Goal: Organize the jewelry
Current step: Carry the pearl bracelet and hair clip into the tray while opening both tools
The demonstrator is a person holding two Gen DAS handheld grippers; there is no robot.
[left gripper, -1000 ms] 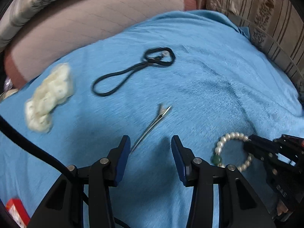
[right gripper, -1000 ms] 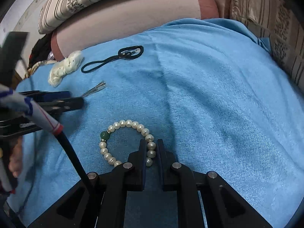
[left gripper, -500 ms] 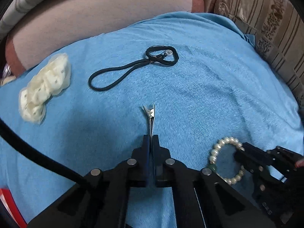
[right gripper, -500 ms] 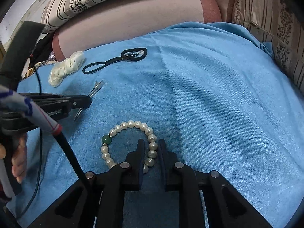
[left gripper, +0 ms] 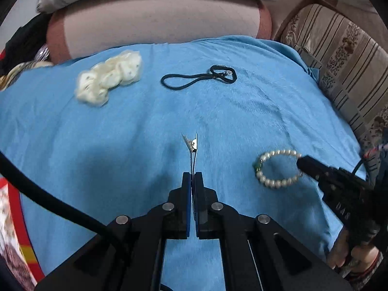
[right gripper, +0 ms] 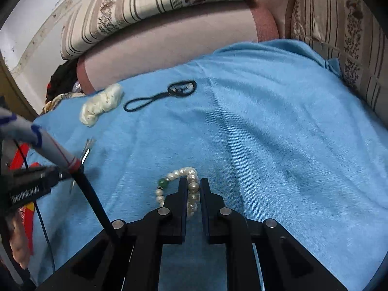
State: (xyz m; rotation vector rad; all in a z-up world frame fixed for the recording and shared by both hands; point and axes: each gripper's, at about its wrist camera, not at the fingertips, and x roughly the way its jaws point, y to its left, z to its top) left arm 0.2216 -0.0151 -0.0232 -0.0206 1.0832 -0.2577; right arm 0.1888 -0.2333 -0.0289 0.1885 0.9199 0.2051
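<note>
My left gripper [left gripper: 193, 175] is shut on a thin silver hair clip [left gripper: 192, 145] and holds it above the blue cloth [left gripper: 121, 145]; the clip points away from me. My right gripper [right gripper: 193, 181] is shut on a pearl bracelet [right gripper: 191, 186] with one green bead [right gripper: 163, 182] and lifts it off the cloth. In the left wrist view the bracelet [left gripper: 276, 181] hangs from the right gripper's fingertips [left gripper: 303, 162] at the right. In the right wrist view the clip [right gripper: 86, 152] shows at the left, in the left gripper [right gripper: 60, 173].
A cream fabric scrunchie [left gripper: 109, 80] and a black elastic hair tie [left gripper: 198, 78] lie at the far side of the cloth. Pink and striped cushions [left gripper: 155, 24] ring the back and right. A black cable [left gripper: 48, 194] crosses the left.
My left gripper closed on the hair clip and raised it. My right gripper, still shut on the bracelet, has lifted it, so the loop now hangs bunched.
</note>
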